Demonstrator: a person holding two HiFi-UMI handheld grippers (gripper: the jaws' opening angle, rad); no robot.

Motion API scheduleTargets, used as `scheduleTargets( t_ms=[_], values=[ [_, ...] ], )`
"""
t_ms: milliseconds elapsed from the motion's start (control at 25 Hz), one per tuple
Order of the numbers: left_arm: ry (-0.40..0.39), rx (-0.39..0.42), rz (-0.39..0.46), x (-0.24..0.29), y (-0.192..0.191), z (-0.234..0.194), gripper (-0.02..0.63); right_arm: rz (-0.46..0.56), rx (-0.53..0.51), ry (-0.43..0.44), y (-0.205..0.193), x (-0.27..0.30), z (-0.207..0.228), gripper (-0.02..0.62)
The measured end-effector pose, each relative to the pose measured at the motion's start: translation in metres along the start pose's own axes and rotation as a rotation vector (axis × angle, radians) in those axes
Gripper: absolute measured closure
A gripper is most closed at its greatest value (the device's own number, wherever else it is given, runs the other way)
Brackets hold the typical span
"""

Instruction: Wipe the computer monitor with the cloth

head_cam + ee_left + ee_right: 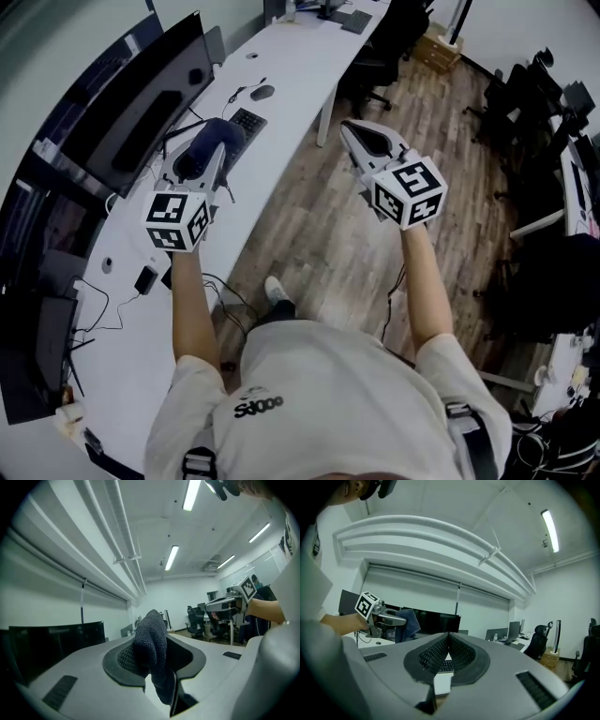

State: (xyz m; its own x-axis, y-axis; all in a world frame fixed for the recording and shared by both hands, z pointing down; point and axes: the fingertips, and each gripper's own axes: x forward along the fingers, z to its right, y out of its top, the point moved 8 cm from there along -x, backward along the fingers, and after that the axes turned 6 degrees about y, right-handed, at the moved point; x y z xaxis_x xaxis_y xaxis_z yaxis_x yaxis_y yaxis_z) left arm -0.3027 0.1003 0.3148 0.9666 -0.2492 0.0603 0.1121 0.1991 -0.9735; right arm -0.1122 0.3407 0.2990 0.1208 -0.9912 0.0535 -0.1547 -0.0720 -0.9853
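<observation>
Jaws of left gripper (149,637) around cloth (153,656)

Long white desk (300,58), dark monitor (141,108) standing along its left edge, keyboard (247,121), mouse (263,92), loose cables (111,302).

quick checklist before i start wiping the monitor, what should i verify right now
1. Grip on the cloth: ok, pinched in the left claw, bunched past its tips.
2. The right claw out of the way: ok, shut, empty, held over the floor.
3. The monitor in reach of sight: ok, it stands on the desk, left of the cloth.
4. Cloth on the screen: not ok, apart from it.
5. Clearance over the keyboard: cannot tell.
</observation>
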Motion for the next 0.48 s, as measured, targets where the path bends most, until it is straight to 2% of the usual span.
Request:
scheduleTargets(
  t_ms=[160,320,480],
  values=[
    [-0.015,-0.005,-0.015,0.048,-0.008,-0.040,0.471,0.002,-0.001,-0.005,0.007,0.061,0.027,0.589],
    [-0.012,-0.015,-0.021,0.087,-0.015,-0.081,0.471,0.048,0.059,-0.010,0.008,0.119,0.051,0.590],
    [-0.005,-0.023,-0.038,0.110,-0.030,-0.114,0.471,0.035,0.074,0.032,-0.001,0.167,0.057,0.591]
  ],
)
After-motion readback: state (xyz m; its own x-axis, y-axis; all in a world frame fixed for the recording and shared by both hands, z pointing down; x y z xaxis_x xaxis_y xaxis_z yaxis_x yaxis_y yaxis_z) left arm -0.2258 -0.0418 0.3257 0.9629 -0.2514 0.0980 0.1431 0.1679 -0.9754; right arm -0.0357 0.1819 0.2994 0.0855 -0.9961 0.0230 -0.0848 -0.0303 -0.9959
